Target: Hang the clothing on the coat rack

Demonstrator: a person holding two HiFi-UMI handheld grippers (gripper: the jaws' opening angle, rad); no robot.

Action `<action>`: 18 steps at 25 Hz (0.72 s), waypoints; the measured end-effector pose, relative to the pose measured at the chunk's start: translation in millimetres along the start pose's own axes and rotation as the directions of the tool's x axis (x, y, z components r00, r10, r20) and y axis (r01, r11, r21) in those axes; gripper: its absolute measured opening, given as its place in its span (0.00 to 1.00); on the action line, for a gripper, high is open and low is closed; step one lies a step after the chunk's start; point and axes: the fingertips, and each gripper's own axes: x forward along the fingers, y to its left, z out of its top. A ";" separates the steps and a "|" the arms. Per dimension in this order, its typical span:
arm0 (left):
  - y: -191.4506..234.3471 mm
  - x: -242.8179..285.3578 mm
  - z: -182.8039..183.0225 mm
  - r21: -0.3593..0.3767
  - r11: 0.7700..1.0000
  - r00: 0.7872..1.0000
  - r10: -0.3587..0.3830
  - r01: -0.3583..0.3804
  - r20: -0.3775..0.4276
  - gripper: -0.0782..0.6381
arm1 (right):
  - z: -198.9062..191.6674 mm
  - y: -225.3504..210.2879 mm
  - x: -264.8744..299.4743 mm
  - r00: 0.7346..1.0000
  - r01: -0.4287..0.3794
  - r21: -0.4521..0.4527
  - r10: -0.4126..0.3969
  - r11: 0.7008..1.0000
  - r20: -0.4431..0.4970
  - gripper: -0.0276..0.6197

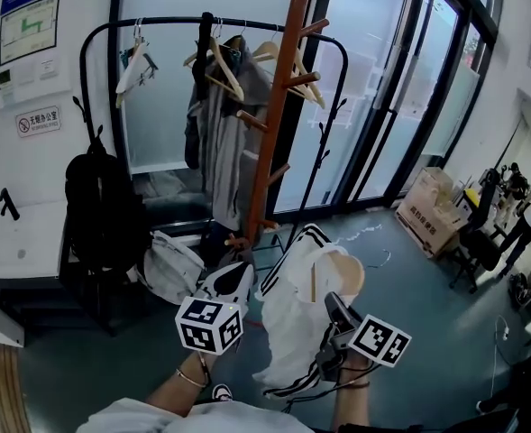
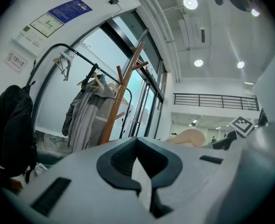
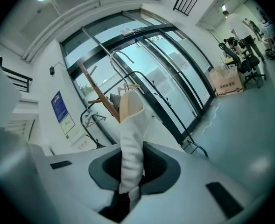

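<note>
A tall wooden coat rack point(image 1: 279, 106) with angled pegs stands ahead, in front of the glass. Below it, a white garment with black stripes point(image 1: 297, 323) hangs on a wooden hanger point(image 1: 342, 273). My right gripper point(image 1: 337, 318) is shut on the white garment point(image 3: 130, 143) where it covers the hanger's arm. The hanger's metal hook point(image 3: 116, 59) rises toward the rack point(image 3: 100, 97). My left gripper point(image 1: 233, 282) is just left of the garment, its jaws point(image 2: 144, 181) shut with nothing seen between them. The hanger's end point(image 2: 188, 136) shows to its right.
A black clothes rail point(image 1: 94, 43) behind the rack holds empty hangers and a grey jacket point(image 1: 224, 142). A black backpack point(image 1: 98, 197) hangs at the left, with a white bag point(image 1: 170, 264) on the floor. A cardboard box point(image 1: 432, 210) and office chairs point(image 1: 481, 251) are at the right.
</note>
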 end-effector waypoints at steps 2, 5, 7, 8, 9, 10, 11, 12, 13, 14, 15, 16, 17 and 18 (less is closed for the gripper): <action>2.1 11.8 -2.0 0.002 1.000 1.000 -0.007 0.007 -0.007 0.12 | 3.7 -7.2 8.6 1.000 0.005 0.006 -0.005 1.000 0.000 0.14; 6.6 27.1 -1.1 0.003 1.000 1.000 -0.012 0.012 -0.009 0.12 | 10.5 -16.3 22.3 1.000 0.015 0.012 -0.015 1.000 -0.004 0.14; 13.7 36.1 -0.1 0.002 1.000 1.000 -0.008 0.008 -0.008 0.12 | 15.3 -20.0 33.3 1.000 0.017 0.014 -0.017 1.000 -0.006 0.14; 18.2 40.6 0.2 0.001 1.000 1.000 -0.005 0.005 -0.006 0.12 | 17.8 -21.8 39.1 1.000 0.016 0.015 -0.016 1.000 -0.006 0.14; 22.8 45.1 0.4 -0.002 1.000 1.000 -0.002 0.001 -0.003 0.12 | 20.3 -23.7 45.0 1.000 0.016 0.015 -0.015 1.000 -0.005 0.14; 27.2 49.6 0.8 -0.007 1.000 1.000 0.001 -0.001 0.000 0.12 | 23.0 -25.7 50.7 1.000 0.015 0.015 -0.015 1.000 -0.003 0.14; 31.4 53.9 1.4 -0.011 1.000 1.000 0.002 -0.002 0.004 0.12 | 25.4 -27.6 56.5 1.000 0.014 0.015 -0.014 1.000 -0.002 0.14; 35.6 58.1 2.2 -0.015 1.000 1.000 0.003 -0.003 0.006 0.12 | 27.5 -29.6 62.4 1.000 0.014 0.016 -0.014 1.000 -0.001 0.14; 39.6 62.3 2.7 -0.017 1.000 1.000 0.004 -0.004 0.007 0.12 | 29.2 -31.6 68.3 1.000 0.013 0.018 -0.013 1.000 -0.001 0.14; 43.2 66.7 3.0 -0.019 1.000 1.000 0.006 -0.006 0.006 0.12 | 30.8 -34.0 73.9 1.000 0.013 0.020 -0.013 1.000 0.000 0.14; 46.4 71.3 3.0 -0.020 1.000 1.000 0.006 -0.006 0.005 0.12 | 32.6 -36.6 79.0 1.000 0.015 0.023 -0.015 1.000 0.000 0.14; 49.0 76.0 3.1 -0.023 1.000 1.000 0.005 -0.005 0.005 0.12 | 34.5 -39.2 83.5 1.000 0.018 0.026 -0.018 1.000 -0.001 0.14; 51.2 80.4 3.3 -0.028 1.000 1.000 0.003 -0.003 0.006 0.12 | 36.4 -41.6 87.7 1.000 0.021 0.027 -0.021 0.999 -0.002 0.14; 53.3 84.3 3.8 -0.032 0.999 1.000 0.000 0.000 0.008 0.12 | 38.4 -43.7 91.8 1.000 0.024 0.028 -0.024 0.999 -0.004 0.14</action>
